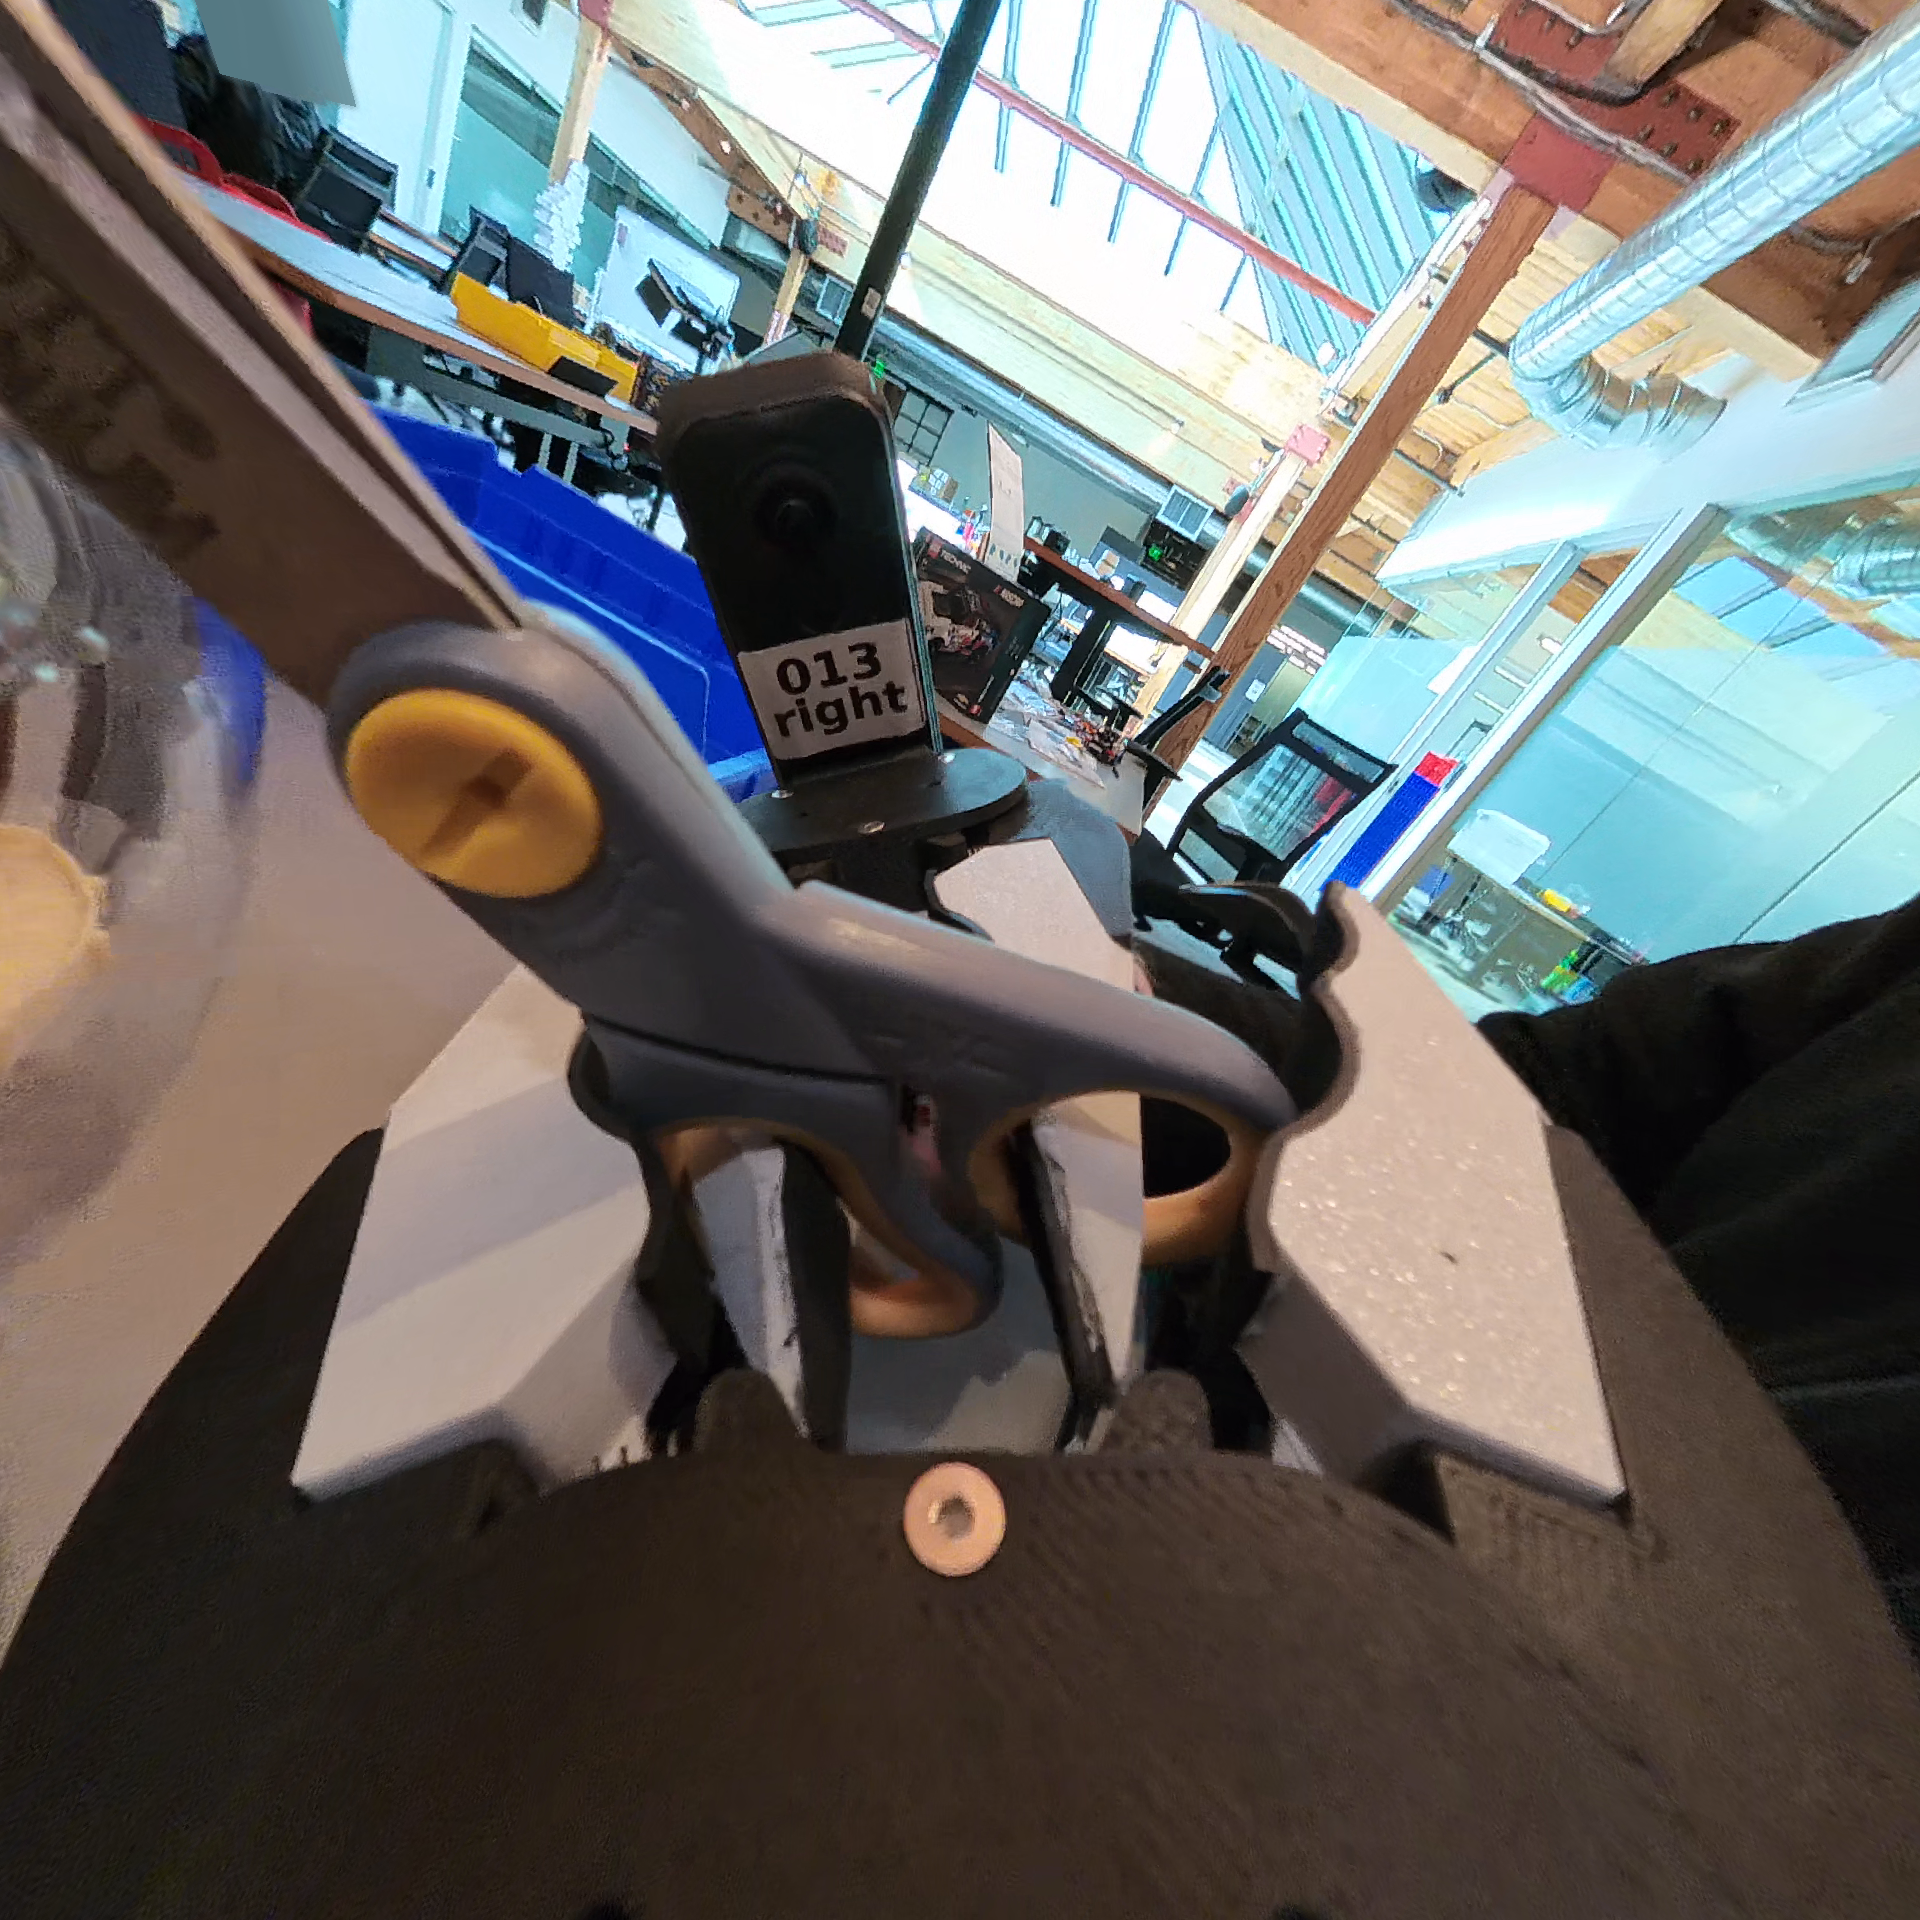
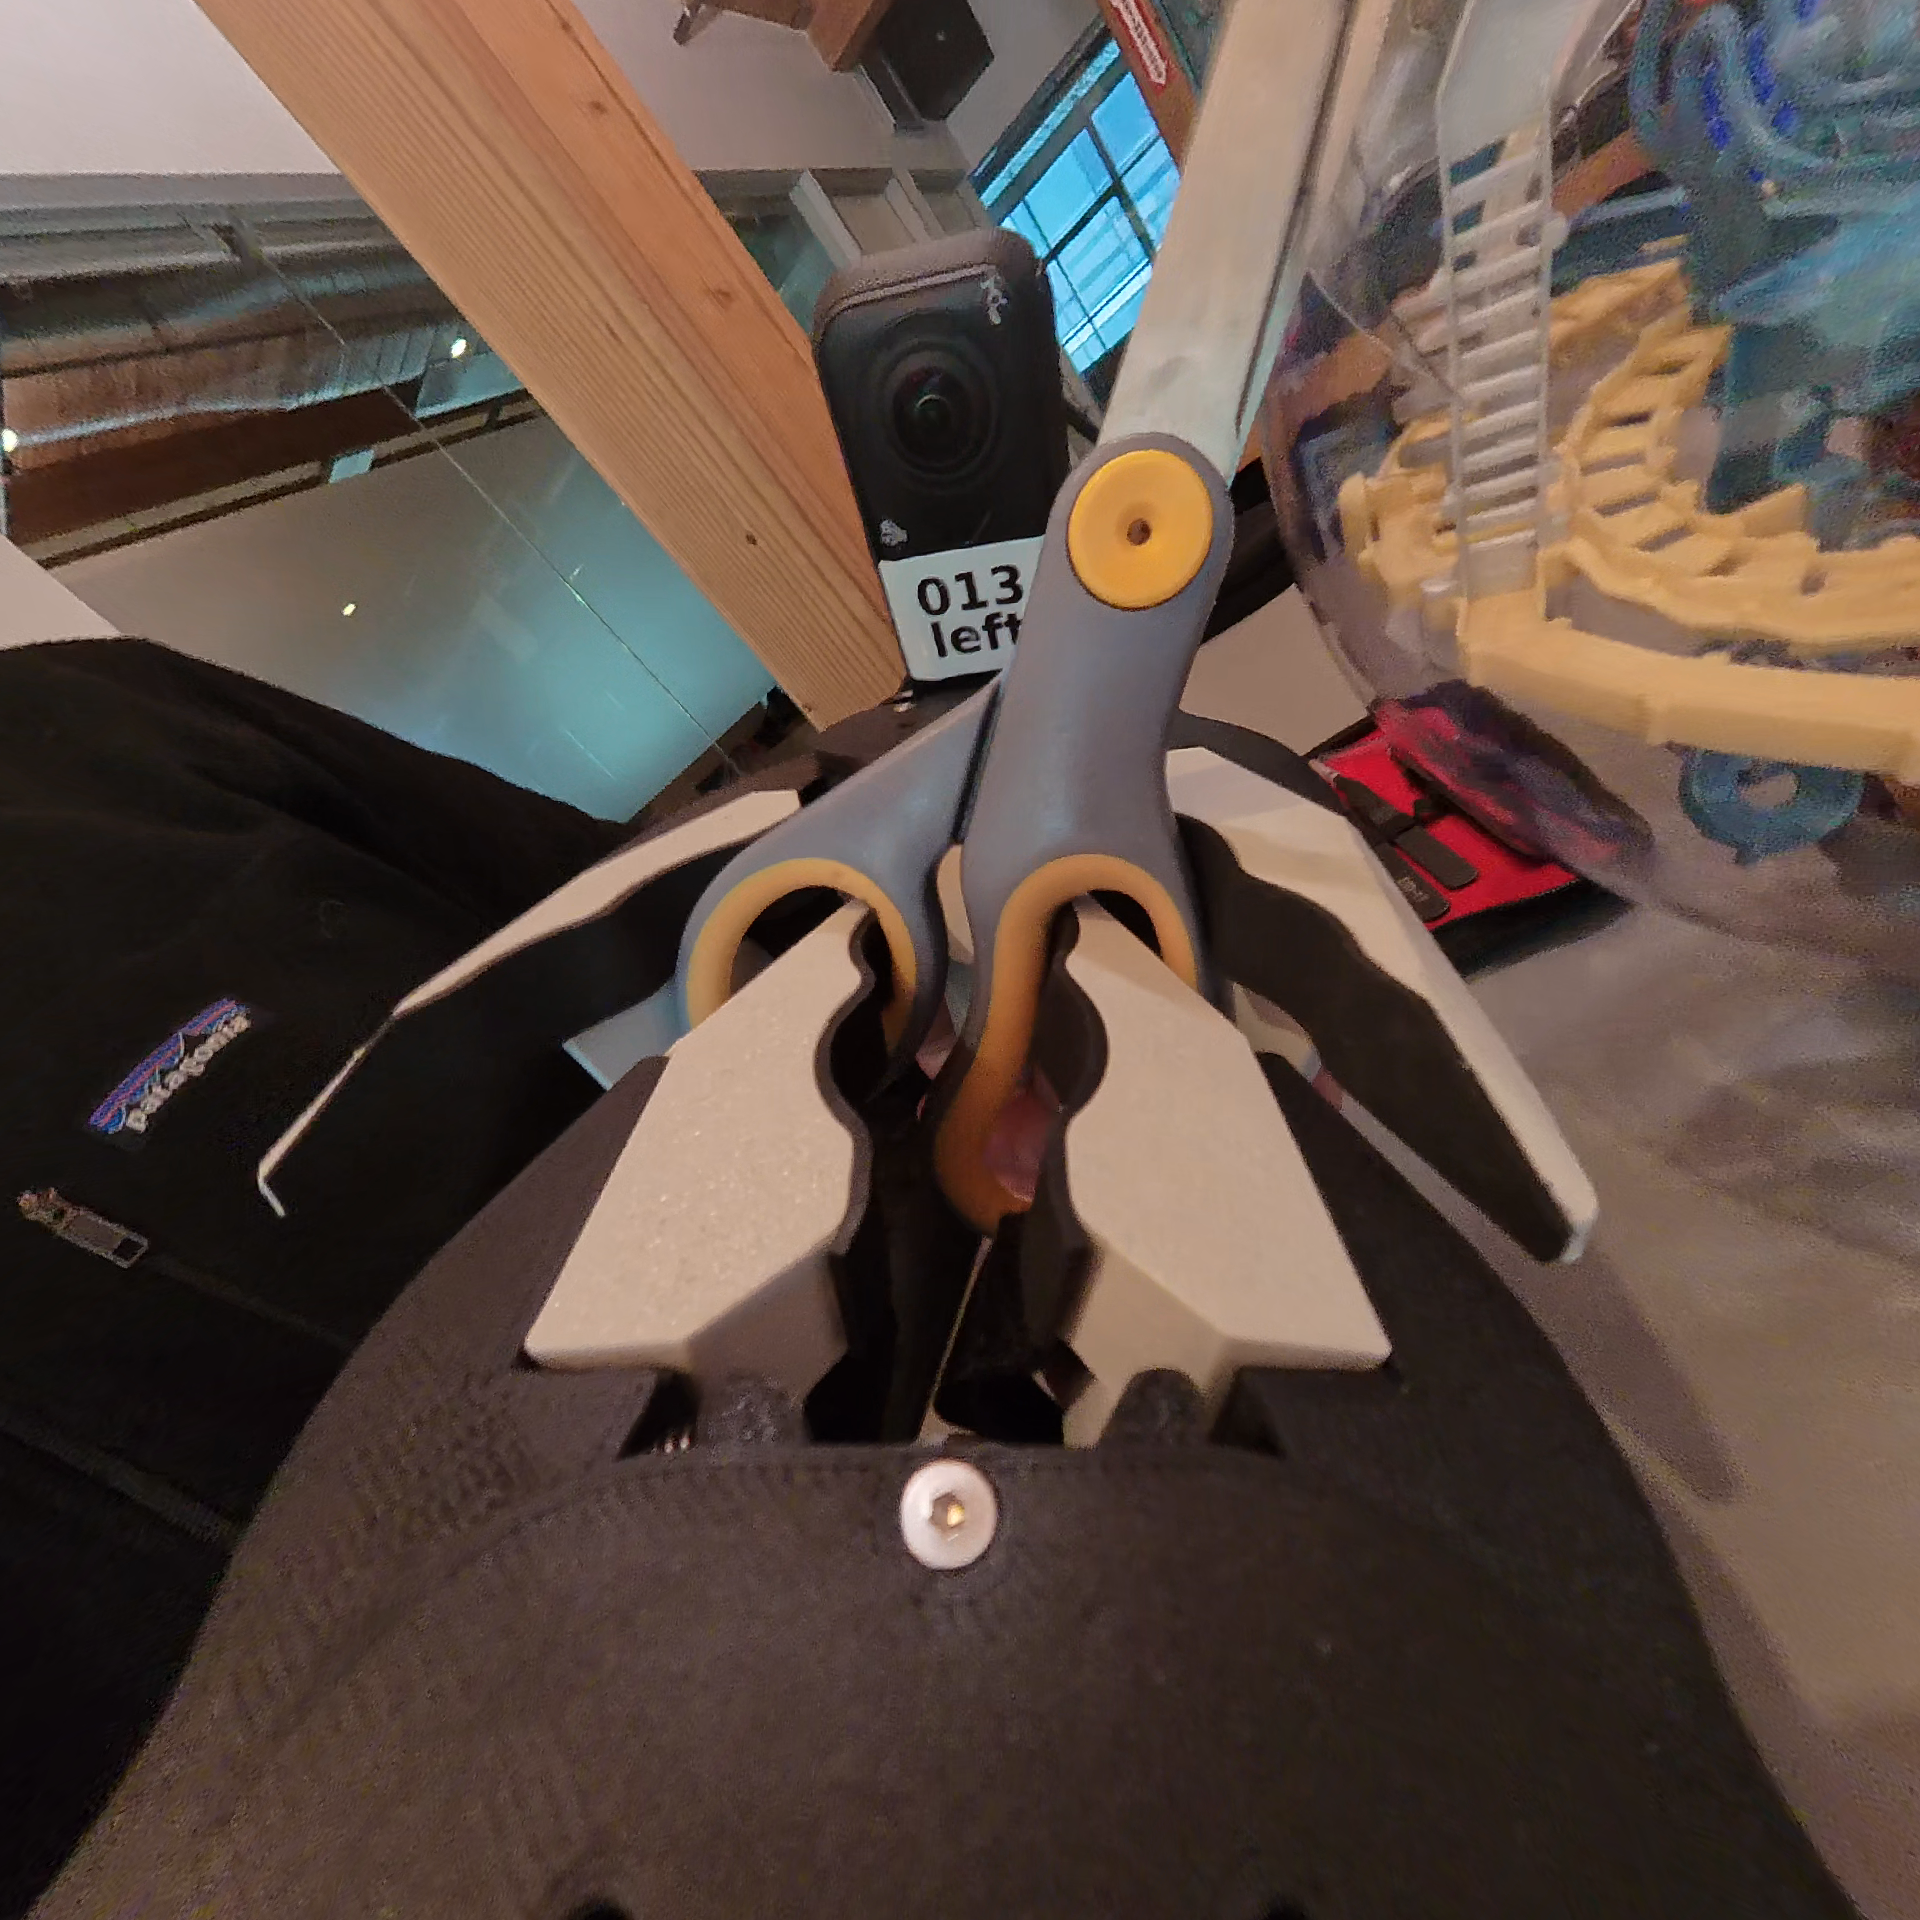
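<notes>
Grey scissors (image 1: 831,997) with yellow-lined handle loops and a yellow pivot hang between my two grippers, which face each other. The blades (image 2: 1216,260) are together and point up and away. My left gripper (image 1: 935,966) stands wide, and its fingers (image 1: 1423,1195) press on the outside of both handle loops. My right gripper (image 2: 966,935) has one finger (image 2: 748,1132) in each loop and pinches the inner handle bars between them. The right gripper's fingers also show in the left wrist view (image 1: 758,1247).
A clear plastic sphere with a cream and blue maze inside (image 2: 1558,520) sits close beside the blades; it also shows in the left wrist view (image 1: 94,831). A blue bin (image 1: 592,561) stands behind. A person's black jacket (image 2: 156,935) is close by, and a red flat object (image 2: 1455,842) lies on the table. The gap from one gripper's tips to the other's is roughly 9 centimetres.
</notes>
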{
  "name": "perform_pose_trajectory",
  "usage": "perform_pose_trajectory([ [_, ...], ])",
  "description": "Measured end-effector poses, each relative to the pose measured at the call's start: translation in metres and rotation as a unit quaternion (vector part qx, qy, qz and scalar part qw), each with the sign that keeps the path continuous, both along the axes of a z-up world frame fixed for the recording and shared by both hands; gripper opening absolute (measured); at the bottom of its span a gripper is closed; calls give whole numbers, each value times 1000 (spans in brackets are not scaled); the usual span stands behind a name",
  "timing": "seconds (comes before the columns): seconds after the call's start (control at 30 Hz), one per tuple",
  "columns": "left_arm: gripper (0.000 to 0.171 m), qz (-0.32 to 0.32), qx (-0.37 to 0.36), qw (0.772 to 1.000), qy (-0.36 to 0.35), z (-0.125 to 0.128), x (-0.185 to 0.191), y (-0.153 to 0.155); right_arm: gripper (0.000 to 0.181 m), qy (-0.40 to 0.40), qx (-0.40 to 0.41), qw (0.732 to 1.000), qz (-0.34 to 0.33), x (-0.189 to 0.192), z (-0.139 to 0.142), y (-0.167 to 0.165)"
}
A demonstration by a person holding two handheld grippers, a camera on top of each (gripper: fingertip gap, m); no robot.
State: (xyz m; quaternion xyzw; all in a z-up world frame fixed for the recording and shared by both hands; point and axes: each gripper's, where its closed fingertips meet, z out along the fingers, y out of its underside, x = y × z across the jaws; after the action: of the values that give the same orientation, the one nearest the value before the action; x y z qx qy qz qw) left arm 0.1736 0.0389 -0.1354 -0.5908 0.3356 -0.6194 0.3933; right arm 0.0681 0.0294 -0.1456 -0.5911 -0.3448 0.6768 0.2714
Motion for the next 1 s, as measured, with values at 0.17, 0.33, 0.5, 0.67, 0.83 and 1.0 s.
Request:
perform_pose_trajectory([
  [0.17, 123, 6, 23, 999, -25, 15, -2, 5, 17, 10, 25, 999, -17, -3, 13, 5],
  [0.33, 124, -17, 13, 1000, 0, 8, 2, -1, 18, -6, 21, 1000, -20, 0, 8, 4],
  [0.5, 126, -7, 47, 995, 83, -9, -20, -12, 21, -22, 0, 1000, -10, 3, -1, -4],
  [0.67, 128, 125, 196, 962, 145, 48, -102, 22, 21, -10, -19, 1000, 9, 17, -1, -16],
  [0.83, 147, 100, 336, 895, 274, 92, -107, 93, 21, -12, -31, 998, 44, 17, -3, -34],
  [1.0, 157, -90, 369, 829, 411, 61, -57, 131, 21, -14, -41, 999, 20, 24, -9, -39],
])
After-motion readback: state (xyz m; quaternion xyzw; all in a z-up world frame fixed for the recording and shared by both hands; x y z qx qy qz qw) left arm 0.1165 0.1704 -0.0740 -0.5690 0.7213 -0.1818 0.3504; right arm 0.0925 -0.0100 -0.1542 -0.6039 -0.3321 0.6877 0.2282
